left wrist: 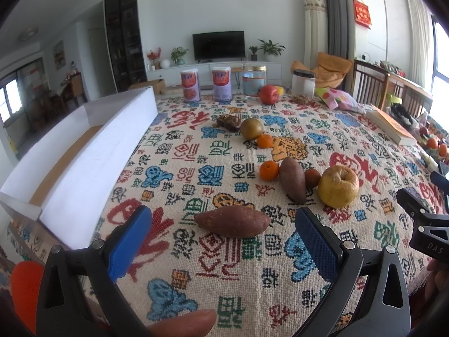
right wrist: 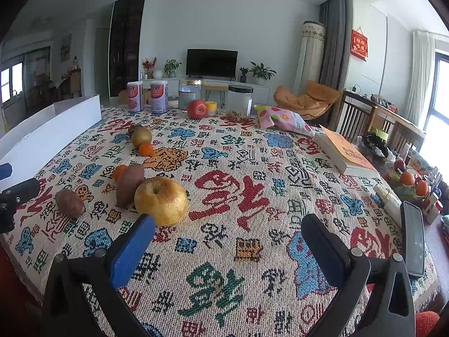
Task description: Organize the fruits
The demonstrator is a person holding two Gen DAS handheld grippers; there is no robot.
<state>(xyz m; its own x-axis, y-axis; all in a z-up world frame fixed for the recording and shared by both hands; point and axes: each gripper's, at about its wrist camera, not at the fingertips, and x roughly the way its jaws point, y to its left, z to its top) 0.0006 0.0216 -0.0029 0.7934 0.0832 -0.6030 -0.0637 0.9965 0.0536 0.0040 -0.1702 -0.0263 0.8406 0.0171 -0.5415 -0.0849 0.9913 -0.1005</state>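
Fruits lie scattered on the patterned tablecloth (right wrist: 252, 146): a sweet potato (left wrist: 232, 221) nearest the front edge sits between the wide-open fingers of the left gripper (left wrist: 223, 240), untouched. A yellow apple (right wrist: 160, 200) rests just beyond the right gripper (right wrist: 228, 245), whose fingers also stand spread and empty. A white box (left wrist: 84, 157) lines the left edge.

A family living room: beyond the open left claw (left wrist: 223, 224), a flat-screen television (left wrist: 218, 45) stands on a low white cabinet (left wrist: 213, 68) flanked by potted plants (left wrist: 271, 47). Grey curtains (left wrist: 332, 11), a red wall hanging (left wrist: 362, 14), an orange lounge chair (right wrist: 307, 99) and wooden dining chairs (right wrist: 355, 118) ring the surface, draped in a patterned woven cloth (right wrist: 252, 168).
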